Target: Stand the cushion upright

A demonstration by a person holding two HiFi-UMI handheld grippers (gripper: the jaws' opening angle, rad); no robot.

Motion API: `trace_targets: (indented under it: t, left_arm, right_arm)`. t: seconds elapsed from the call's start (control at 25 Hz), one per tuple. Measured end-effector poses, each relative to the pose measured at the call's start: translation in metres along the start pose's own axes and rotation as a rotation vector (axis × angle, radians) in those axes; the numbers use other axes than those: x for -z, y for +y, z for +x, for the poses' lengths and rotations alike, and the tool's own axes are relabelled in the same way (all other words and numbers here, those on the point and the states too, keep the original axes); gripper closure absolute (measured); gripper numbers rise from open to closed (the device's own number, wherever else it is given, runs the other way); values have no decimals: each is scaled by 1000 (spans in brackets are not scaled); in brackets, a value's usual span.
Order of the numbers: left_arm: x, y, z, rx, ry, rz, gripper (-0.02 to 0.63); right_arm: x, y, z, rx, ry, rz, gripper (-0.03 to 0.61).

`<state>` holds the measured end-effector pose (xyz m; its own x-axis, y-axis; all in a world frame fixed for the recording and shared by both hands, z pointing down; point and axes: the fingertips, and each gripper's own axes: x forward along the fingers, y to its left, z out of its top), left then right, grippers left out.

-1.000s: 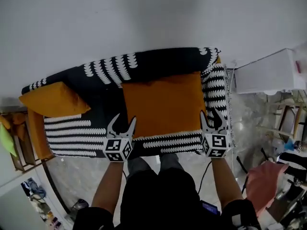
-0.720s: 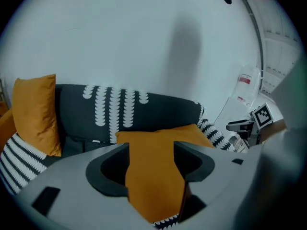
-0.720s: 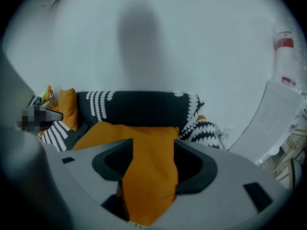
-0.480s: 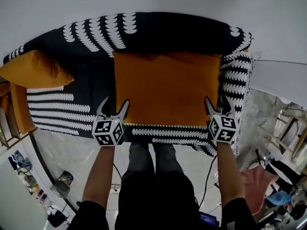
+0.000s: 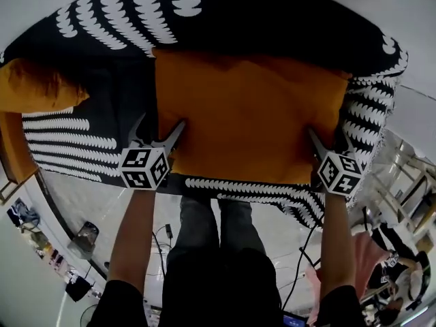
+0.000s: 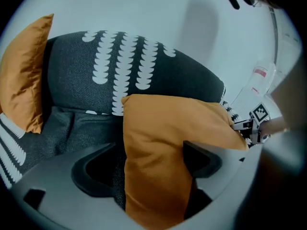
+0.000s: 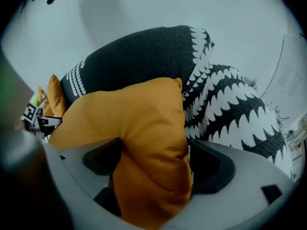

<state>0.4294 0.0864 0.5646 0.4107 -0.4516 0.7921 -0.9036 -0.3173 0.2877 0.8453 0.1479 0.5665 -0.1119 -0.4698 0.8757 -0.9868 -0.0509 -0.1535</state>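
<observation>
Living room in a home, sofa (image 5: pixel 272 19) in black-and-white patterned cover, orange cushions (image 5: pixel 245 114), white wall (image 6: pixel 158 13), pale floor (image 5: pixel 88 203)

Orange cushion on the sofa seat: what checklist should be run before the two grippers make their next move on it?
1. Left gripper astride the orange cushion's near left corner: ok.
2. Right gripper astride its near right corner: ok.
3. Firm grip: not ok; both pairs of jaws have just been opening, with fabric between them but not clamped.
4. Cushion upright: not ok; it lies on the seat.
5. Backrest behind it bare to lean on: ok.
6. Second cushion at the sofa's other end sits apart: ok.
</observation>
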Motion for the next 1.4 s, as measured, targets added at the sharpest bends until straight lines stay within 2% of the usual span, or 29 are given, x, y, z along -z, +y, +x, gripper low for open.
trace_targets:
  t: [0.2,0.44,0.56,0.6,0.76,0.84,0.96,1.12,1.28,1.4]
  left_arm:
    - [5,3,22,60,58,-45,123]
    - [18,-4,44,172,105,-162,106]
    - [14,-15,39,261,89,-216,126]
    - [13,-19,35,293,80,-218,190]
    - [10,-28,23,348,32,-180,297]
    - [9,-30,14,353,0,-158,335]
    - [2,-34,-8,368,-53,-130,371]
    - [-8,-53,-46,394,-132,-66,390]
    - [-23,-61,-85,362,-217,34,390]
    - [-46,-60,-104,350,-277,86,384]
  right_arm:
    - [5,-8,14,-28,22,33,126]
    - [16,-15,28,-66,19,94,124]
    - [12,-11,19,-91,-3,103,130]
    - [11,-7,16,-106,-2,106,154]
    - [10,10,8,-102,-3,55,269]
    - [11,23,1,-75,-25,9,330]
    - [8,42,-17,-59,-76,-32,382]
    - [4,62,-51,-37,-148,-60,397]
    - [4,81,-88,-23,-227,-29,396]
    - [-12,92,-105,-16,-306,-17,390]
